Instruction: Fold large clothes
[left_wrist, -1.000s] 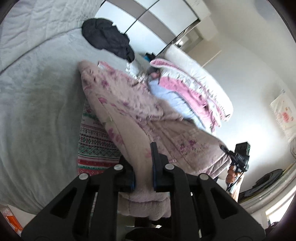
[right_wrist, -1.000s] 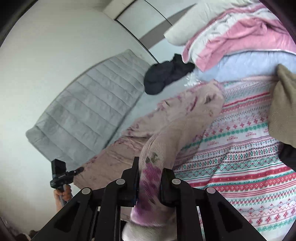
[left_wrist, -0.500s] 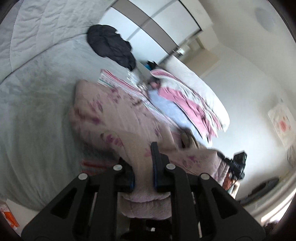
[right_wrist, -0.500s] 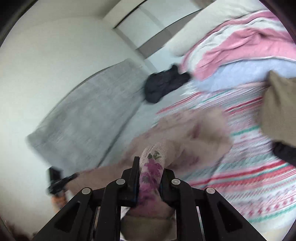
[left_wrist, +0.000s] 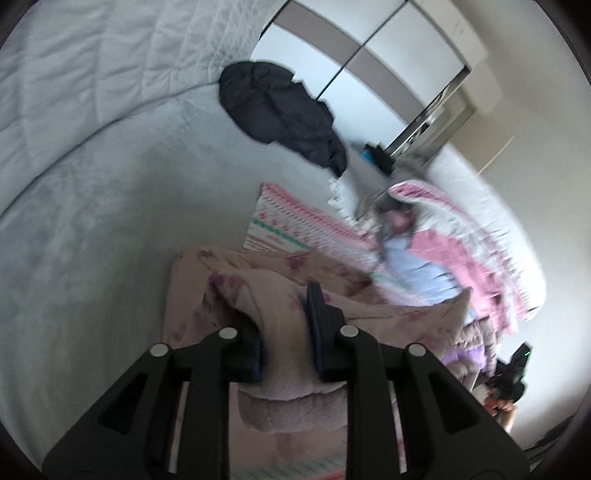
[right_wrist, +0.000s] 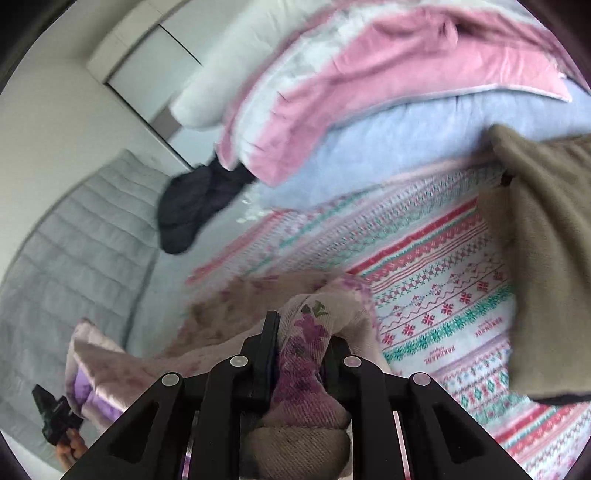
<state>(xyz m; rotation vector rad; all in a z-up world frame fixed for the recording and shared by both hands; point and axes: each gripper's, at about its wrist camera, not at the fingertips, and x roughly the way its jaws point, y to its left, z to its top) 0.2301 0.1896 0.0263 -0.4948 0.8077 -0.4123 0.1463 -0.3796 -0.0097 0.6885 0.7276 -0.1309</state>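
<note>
Folding is midway, I judge. Left claw (left_wrist: 284, 328), jaws just eased wider, still has the robe (left_wrist: 258, 280) between its pads; blur hides how firmly. Right claw (right_wrist: 301, 347) clenches a floral cuff (right_wrist: 303, 350). Robe lies bunched ahead of both on the bed (left_wrist: 92, 221); flattening remains.

garment (left_wrist: 258, 280) on bed (left_wrist: 92, 221), jacket (left_wrist: 280, 110) behind

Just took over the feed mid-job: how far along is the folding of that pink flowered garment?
Done: the pink flowered garment is already doubled over in a loose heap on the striped blanket. In hand: the right gripper is shut on its cuff; the left gripper has cloth between jaws that have just been opening. Left: flattening and further folds; the dark garment and tan one lie untouched.
</note>
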